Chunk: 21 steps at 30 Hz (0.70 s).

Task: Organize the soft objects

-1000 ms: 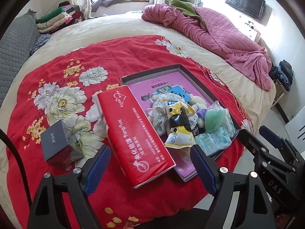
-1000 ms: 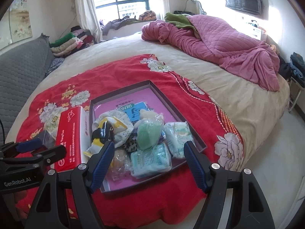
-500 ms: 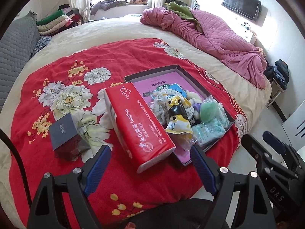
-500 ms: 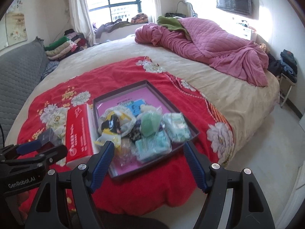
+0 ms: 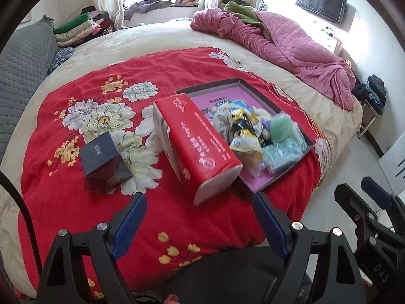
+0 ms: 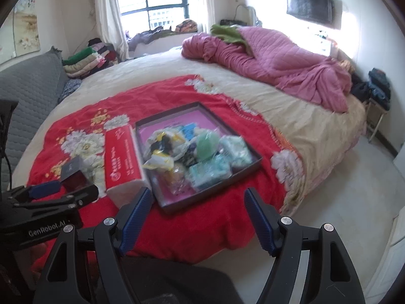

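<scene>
Both grippers empty, jaws wide.
Your left gripper point(image 5: 198, 201) and right gripper point(image 6: 196, 197) hover just short of the tray point(image 6: 249, 167); tissue pack point(image 5: 195, 143) touches its left side.

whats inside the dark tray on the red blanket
The tray holds a heap of soft packets: a yellow-and-black bag, a green pouch, teal packs. Its pink floor shows behind; whatever lies beneath the heap is covered.

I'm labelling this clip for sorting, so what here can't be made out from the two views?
- Tray floor, both views: mostly hidden under the heaped packets.
- Yellow packet, right wrist view: motion blur smears its print.
- Dark box label, left wrist view: too small to read.
- Dark box, right wrist view: partly behind the left gripper.
</scene>
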### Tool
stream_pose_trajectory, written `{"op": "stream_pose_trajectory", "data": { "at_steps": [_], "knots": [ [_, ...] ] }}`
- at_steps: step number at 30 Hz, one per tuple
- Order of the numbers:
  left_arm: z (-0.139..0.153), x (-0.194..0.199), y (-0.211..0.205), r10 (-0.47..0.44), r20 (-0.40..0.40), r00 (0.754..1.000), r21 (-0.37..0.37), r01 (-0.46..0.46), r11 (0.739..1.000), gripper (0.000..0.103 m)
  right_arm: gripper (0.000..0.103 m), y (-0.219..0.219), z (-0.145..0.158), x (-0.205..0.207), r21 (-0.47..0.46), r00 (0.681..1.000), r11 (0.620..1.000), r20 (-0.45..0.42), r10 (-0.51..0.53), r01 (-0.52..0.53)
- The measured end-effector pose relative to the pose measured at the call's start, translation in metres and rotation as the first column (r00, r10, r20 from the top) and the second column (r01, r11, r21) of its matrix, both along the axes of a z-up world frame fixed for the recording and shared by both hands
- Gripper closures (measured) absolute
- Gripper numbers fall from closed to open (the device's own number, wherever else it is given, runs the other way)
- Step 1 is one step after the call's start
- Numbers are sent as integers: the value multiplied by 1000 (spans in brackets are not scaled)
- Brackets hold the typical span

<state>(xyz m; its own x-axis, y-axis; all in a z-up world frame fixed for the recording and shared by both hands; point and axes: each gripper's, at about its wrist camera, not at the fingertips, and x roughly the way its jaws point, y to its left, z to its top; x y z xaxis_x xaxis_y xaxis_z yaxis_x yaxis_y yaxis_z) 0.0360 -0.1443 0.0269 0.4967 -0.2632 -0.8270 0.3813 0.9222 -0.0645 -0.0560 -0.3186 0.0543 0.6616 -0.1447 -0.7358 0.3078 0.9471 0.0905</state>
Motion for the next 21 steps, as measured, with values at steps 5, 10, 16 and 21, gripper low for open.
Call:
{"op": "stream_pose_trajectory", "data": {
  "at_steps": [5, 10, 16, 21],
  "knots": [
    [-4, -10, 6, 8, -3, 1000, 6, -8, 1000, 18, 27, 3, -6, -4, -6, 1000, 1000, -15, 3, -3],
    [-5, -19, 7, 4, -6, 1000, 9, -4, 1000, 18, 27, 9, -7, -12, -38, 1000, 999, -17, 15, -15],
    [-8, -27, 7, 7, -14, 1000, 16, -7, 1000, 18, 27, 8, -8, -16, -37, 1000, 999, -20, 4, -4],
    [-7, -28, 7, 5, -12, 1000, 19, -4, 1000, 18, 27, 11, -9, -17, -41, 1000, 999, -28, 12, -13]
  ]
}}
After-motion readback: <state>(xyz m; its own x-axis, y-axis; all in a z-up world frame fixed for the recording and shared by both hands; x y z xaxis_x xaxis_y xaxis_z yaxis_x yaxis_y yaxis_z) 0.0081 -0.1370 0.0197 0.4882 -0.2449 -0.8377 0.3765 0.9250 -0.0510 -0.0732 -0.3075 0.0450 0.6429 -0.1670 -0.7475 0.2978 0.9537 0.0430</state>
